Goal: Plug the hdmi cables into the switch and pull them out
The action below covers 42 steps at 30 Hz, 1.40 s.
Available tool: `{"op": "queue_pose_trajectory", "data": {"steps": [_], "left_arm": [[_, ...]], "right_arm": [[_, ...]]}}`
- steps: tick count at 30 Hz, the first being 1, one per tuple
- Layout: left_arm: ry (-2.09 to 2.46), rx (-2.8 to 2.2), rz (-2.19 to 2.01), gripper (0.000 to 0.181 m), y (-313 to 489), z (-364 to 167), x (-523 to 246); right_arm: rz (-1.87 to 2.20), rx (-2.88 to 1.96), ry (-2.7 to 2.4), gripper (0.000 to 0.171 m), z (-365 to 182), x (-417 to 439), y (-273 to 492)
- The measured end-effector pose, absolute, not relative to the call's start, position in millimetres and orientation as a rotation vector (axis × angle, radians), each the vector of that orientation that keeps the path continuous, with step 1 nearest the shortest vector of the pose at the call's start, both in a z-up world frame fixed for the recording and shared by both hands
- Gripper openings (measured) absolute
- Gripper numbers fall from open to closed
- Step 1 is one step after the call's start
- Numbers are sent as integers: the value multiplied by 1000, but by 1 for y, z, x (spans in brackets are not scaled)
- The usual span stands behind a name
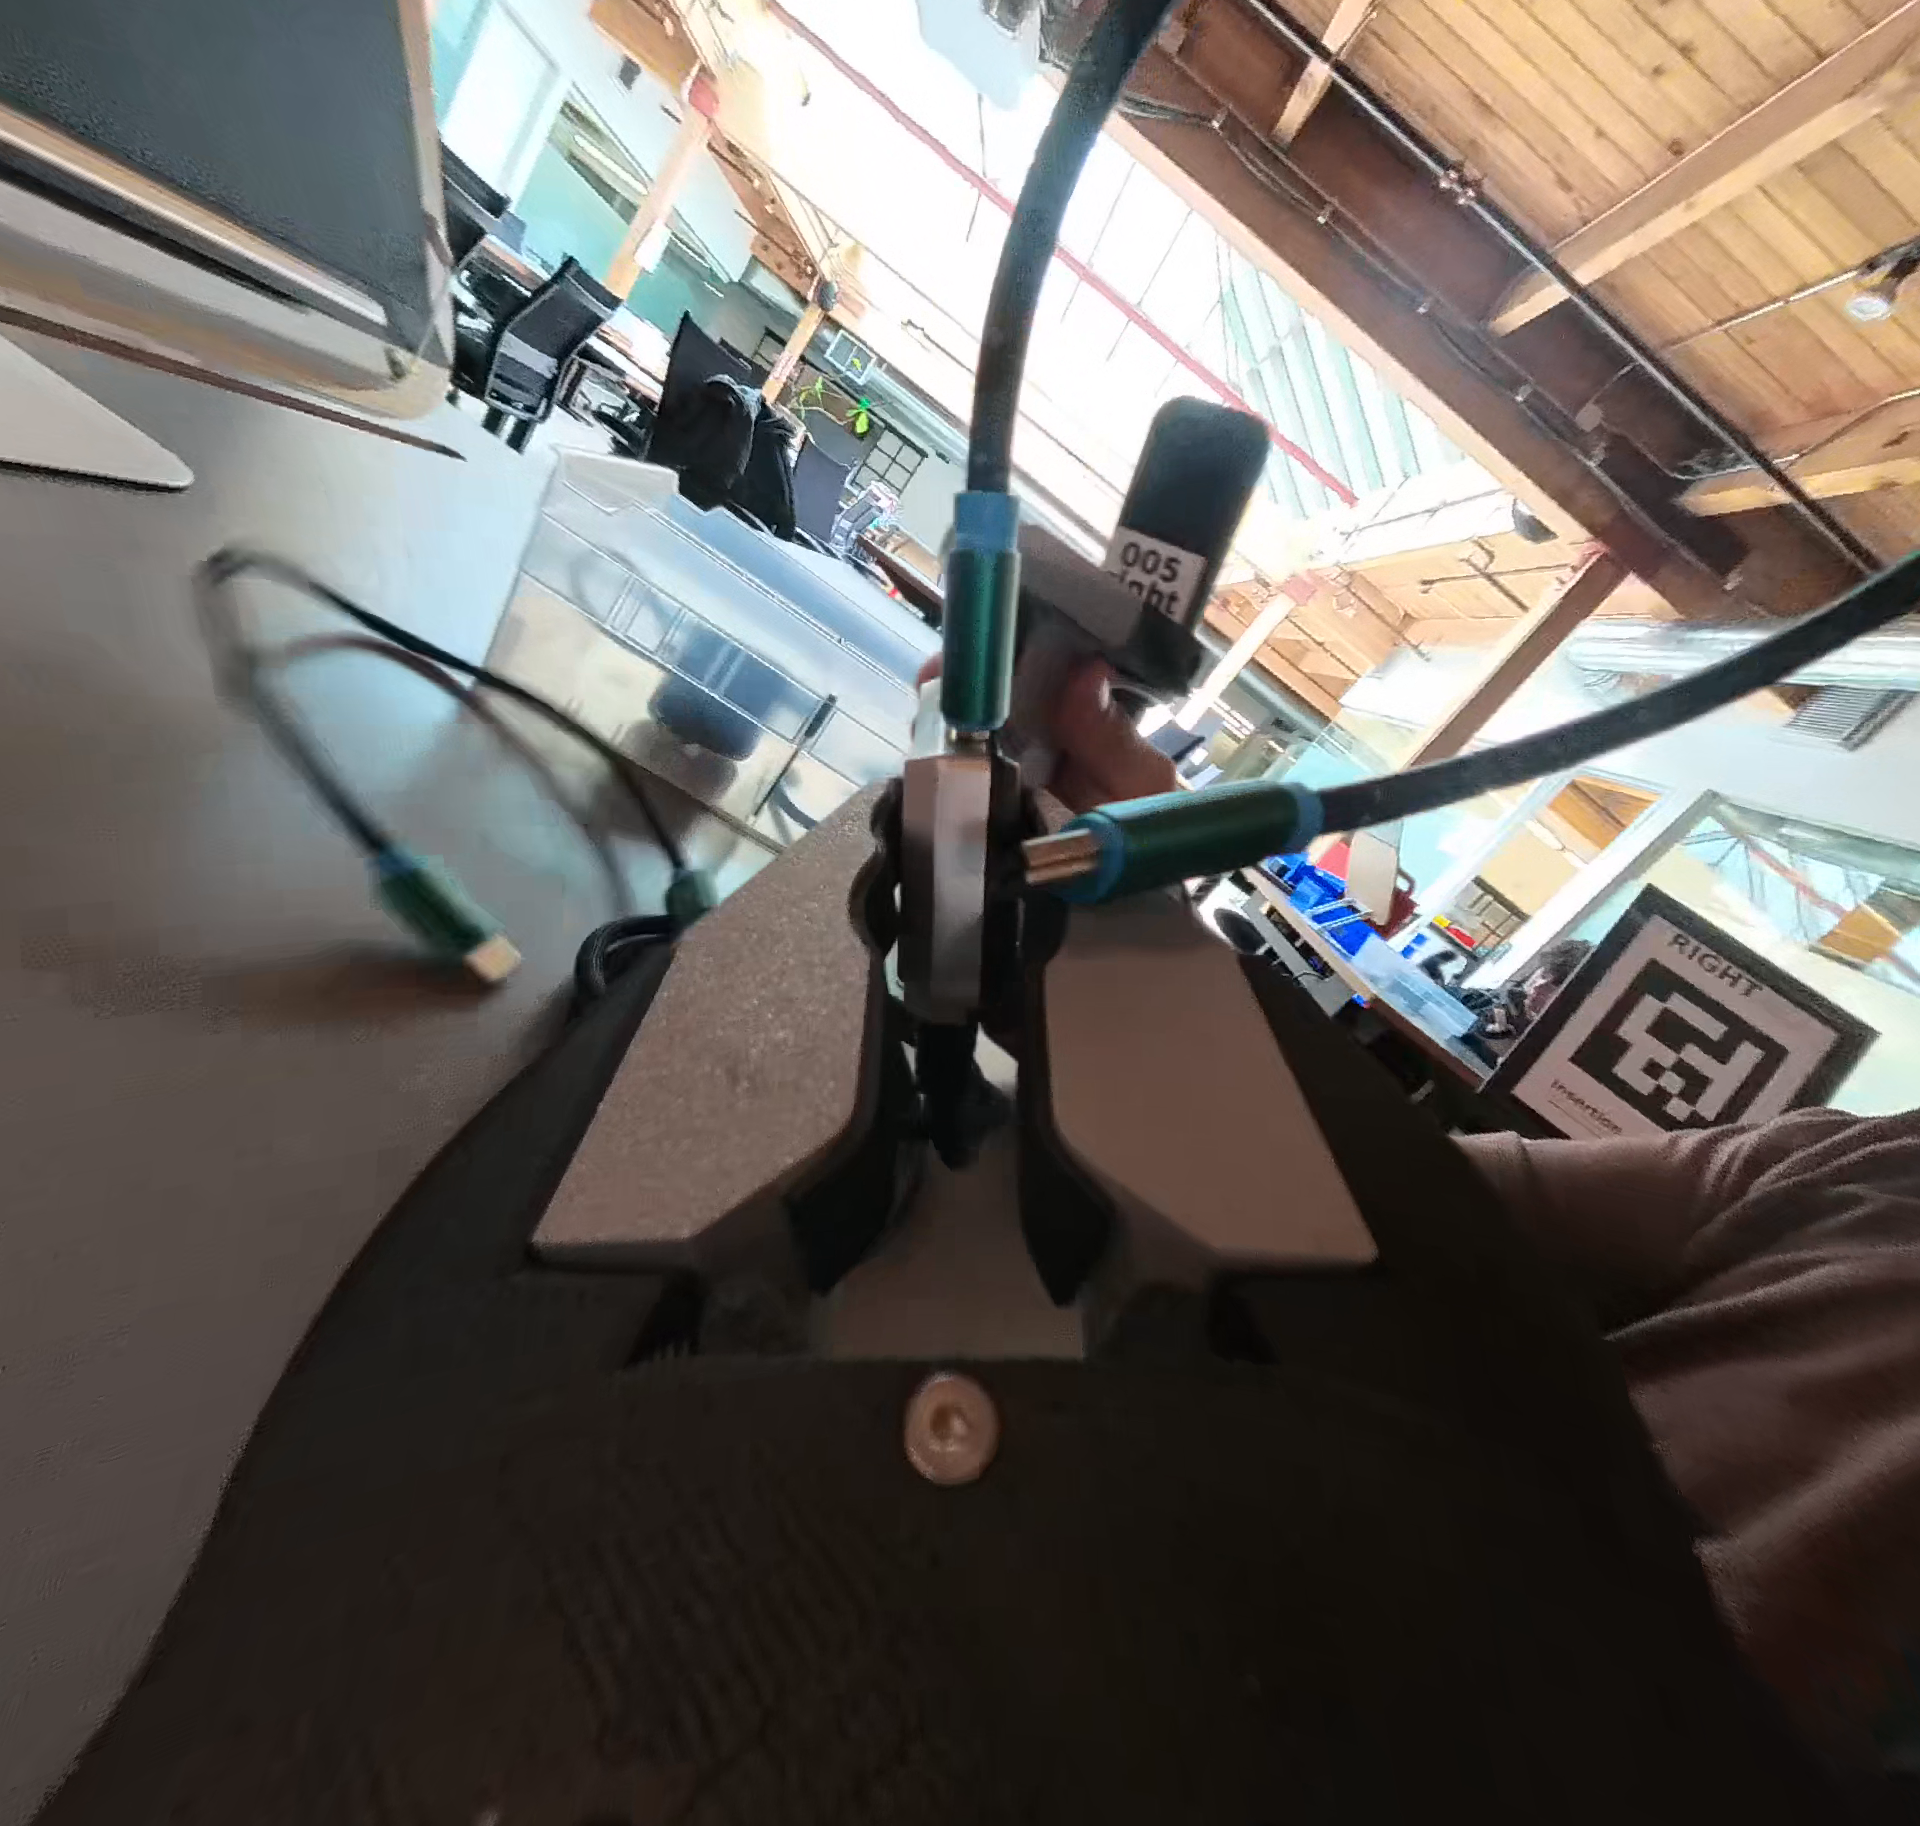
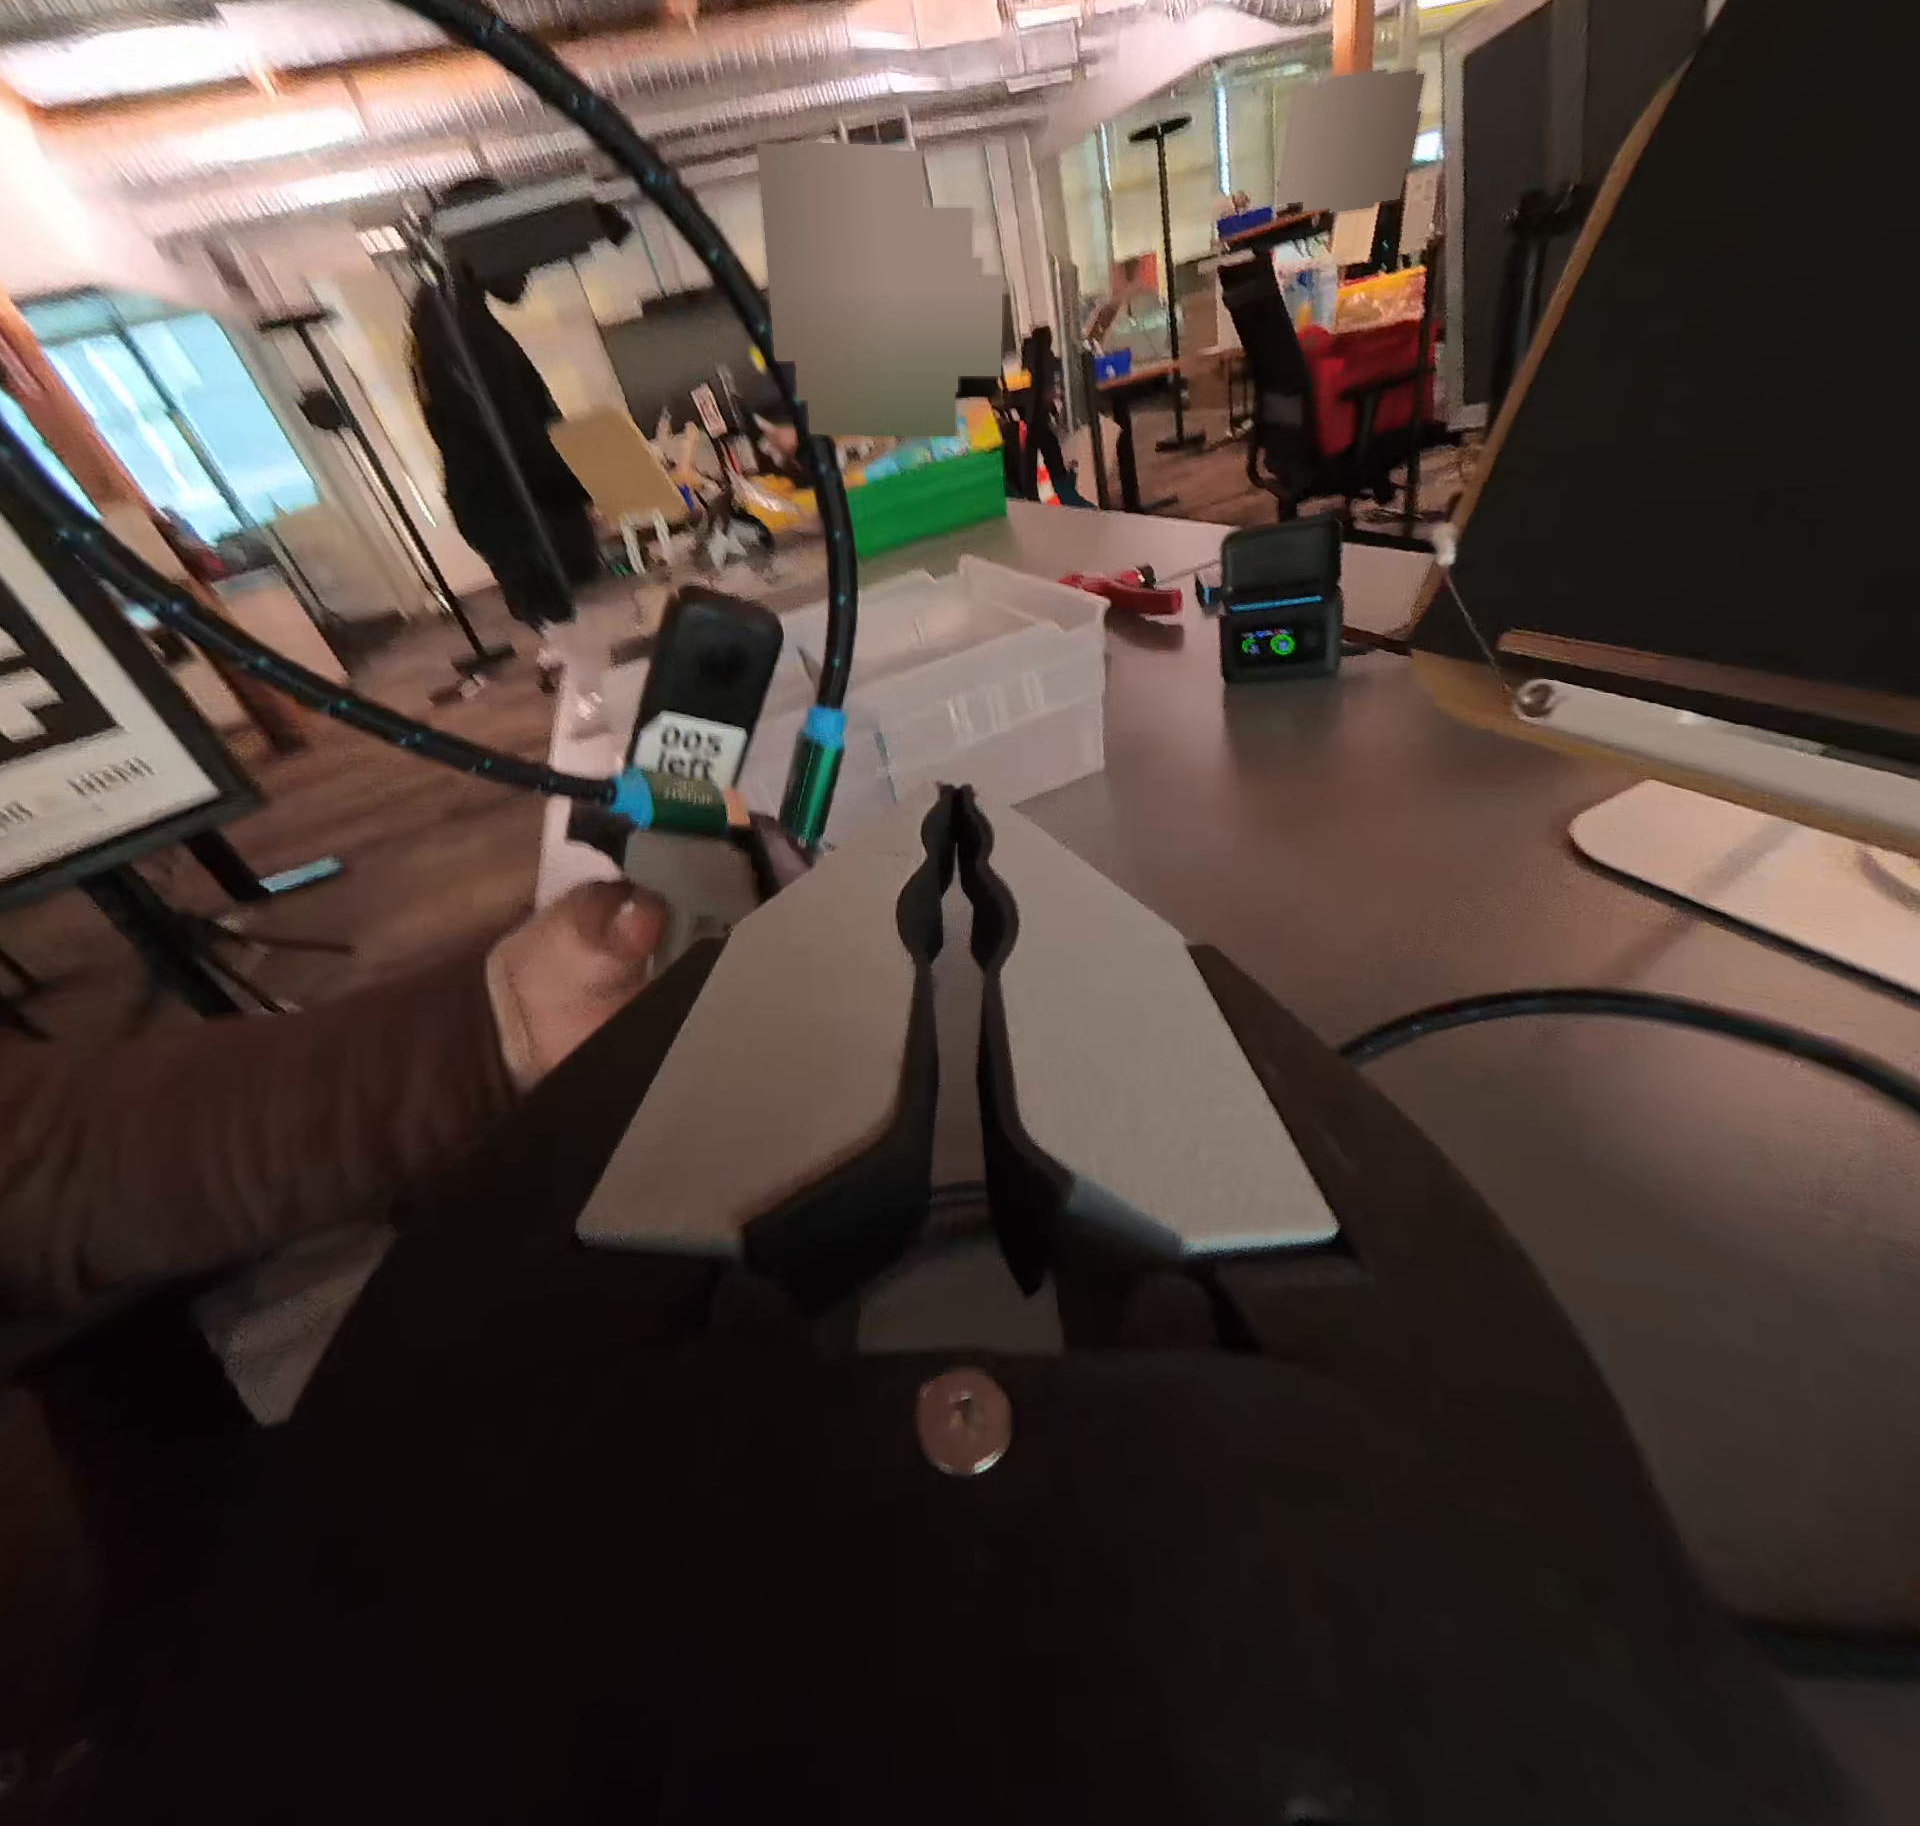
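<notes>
My left gripper [image 1: 954, 841] is shut on the thin grey switch [image 1: 940, 945], held edge-on above the table. One green HDMI plug [image 1: 977, 623] sits in the switch's top edge and its black cable arcs upward. A second green plug [image 1: 1174, 841] lies sideways at the switch's right side with its metal tip bare; I cannot tell whether it is seated. My right gripper [image 2: 956, 815] is shut and empty, just right of both plugs [image 2: 681, 805] [image 2: 810, 784]. Two more green plugs [image 1: 447, 909] [image 1: 691, 888] lie loose on the table.
A clear plastic bin [image 2: 987, 675] stands beyond the grippers. A monitor with a flat stand base [image 2: 1766, 872] is on the right, with a small black device with a lit screen [image 2: 1278, 613], a red tool [image 2: 1122, 587] and a black cable [image 2: 1662, 1007]. A framed marker sign [image 1: 1683, 1028] stands nearby. There is about 6 cm between the tips of the two grippers.
</notes>
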<state>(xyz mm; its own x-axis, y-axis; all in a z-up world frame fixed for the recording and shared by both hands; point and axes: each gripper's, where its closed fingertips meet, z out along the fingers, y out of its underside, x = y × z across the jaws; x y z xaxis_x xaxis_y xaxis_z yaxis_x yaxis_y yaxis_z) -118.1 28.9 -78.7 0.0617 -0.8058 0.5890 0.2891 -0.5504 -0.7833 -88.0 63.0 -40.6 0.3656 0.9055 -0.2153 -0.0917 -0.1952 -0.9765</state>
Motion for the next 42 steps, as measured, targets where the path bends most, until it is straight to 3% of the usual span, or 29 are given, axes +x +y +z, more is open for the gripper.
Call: {"op": "queue_pose_trajectory", "data": {"steps": [9,16,17,18,19,21,23,24,26,28,30,33,36,42], "left_arm": [[646,-1489,-1687,17,19,-62,-148],[651,-1448,-1691,17,12,-48,-159],[651,-1444,-1698,17,11,-47,-160],[650,-1441,-1703,17,10,-46,-160],[651,-1441,-1707,17,9,-46,-160],[653,-1435,-1714,18,7,-45,-161],[654,-1427,-1710,17,7,-44,-163],[652,-1428,-1707,18,8,-44,-164],[649,-1432,-1707,17,9,-44,-163],[649,-1432,-1711,17,9,-44,-162],[650,-1434,-1704,19,8,-43,-161],[691,-1459,-1638,18,5,-44,-157],[707,-1454,-1594,18,2,-40,-156],[680,-1414,-1578,17,1,-29,-161]], "right_arm": [[686,-1900,-781,0,-75,-52,89],[466,-2218,-771,0,-170,-91,134],[409,-2259,-743,10,-183,-93,145],[407,-2316,-733,51,-196,-98,149],[418,-2363,-728,74,-205,-102,151],[460,-2320,-721,70,-194,-111,153],[432,-2278,-704,36,-186,-107,158],[415,-2285,-690,35,-189,-103,160],[467,-2363,-695,56,-203,-106,156],[506,-2316,-705,56,-201,-113,156],[491,-2301,-782,15,-204,-117,151],[403,-2320,-855,8,-204,-110,149],[406,-2212,-822,7,-161,-100,147],[466,-1962,-761,7,-24,-40,112]]}}
